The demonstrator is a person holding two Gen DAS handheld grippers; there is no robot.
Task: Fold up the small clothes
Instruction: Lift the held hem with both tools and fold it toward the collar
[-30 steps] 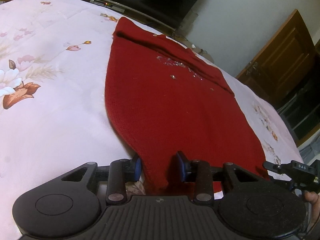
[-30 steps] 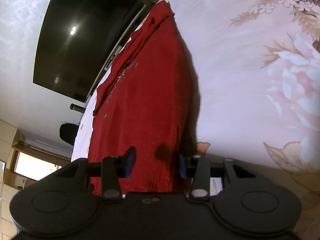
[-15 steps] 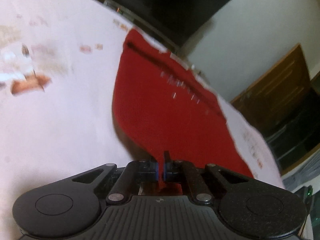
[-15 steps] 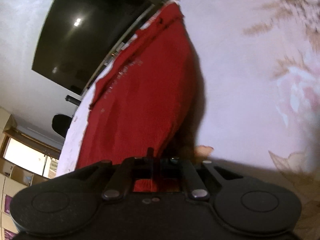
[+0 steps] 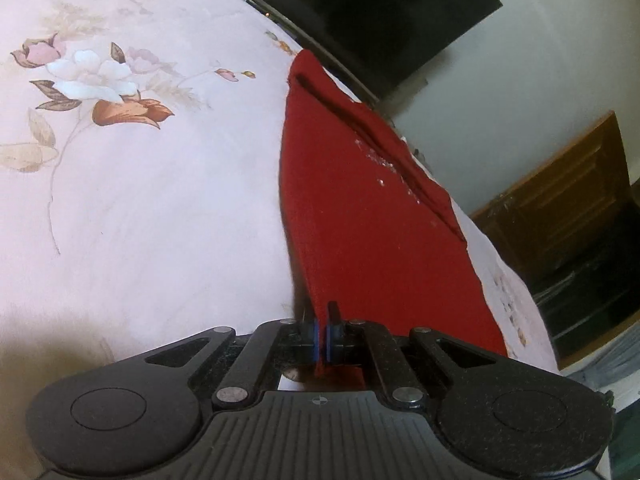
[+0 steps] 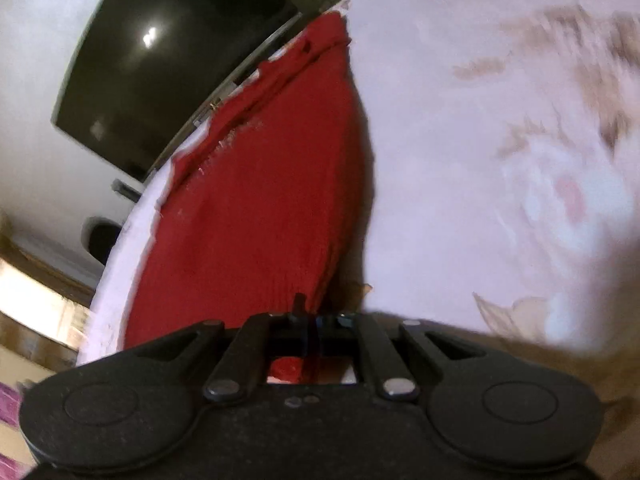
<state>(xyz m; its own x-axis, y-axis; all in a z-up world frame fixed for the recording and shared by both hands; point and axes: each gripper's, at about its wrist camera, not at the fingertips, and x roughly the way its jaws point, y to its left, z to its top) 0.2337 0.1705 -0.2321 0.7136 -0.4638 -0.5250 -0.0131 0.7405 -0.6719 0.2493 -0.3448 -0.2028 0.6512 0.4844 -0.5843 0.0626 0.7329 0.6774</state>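
In the left wrist view, the left gripper [image 5: 321, 334] is clenched on the near edge of the red knitted garment [image 5: 360, 216]. Its blue pads [image 5: 329, 336] stand almost together, and a thin fold of red cloth is squeezed between them and hangs down behind them. The garment lies on the bed sheet [image 5: 160, 200], which is pale pink with printed flowers. From the gripper it stretches away to the far right, and it is lifted a little at the near end, where a dark shadow shows under its left edge. Small white sparkling dots are on the cloth near a long fold at its far side. Beyond the far edge of the bed is a dark television screen [image 5: 380, 8], and to the right stands a brown wooden cabinet [image 5: 560, 208].

In the right wrist view, the right gripper [image 6: 314, 330] is also clenched on the garment [image 6: 256, 216], at the other near corner. Its fingers are pressed together with red cloth caught between them. The garment runs from the gripper to the far edge of the bed, and its right side rises a bit above the sheet [image 6: 460, 160] with shadow under it. The sheet on the right looks blurred. The television screen [image 6: 168, 56] is at the far left against a white wall.
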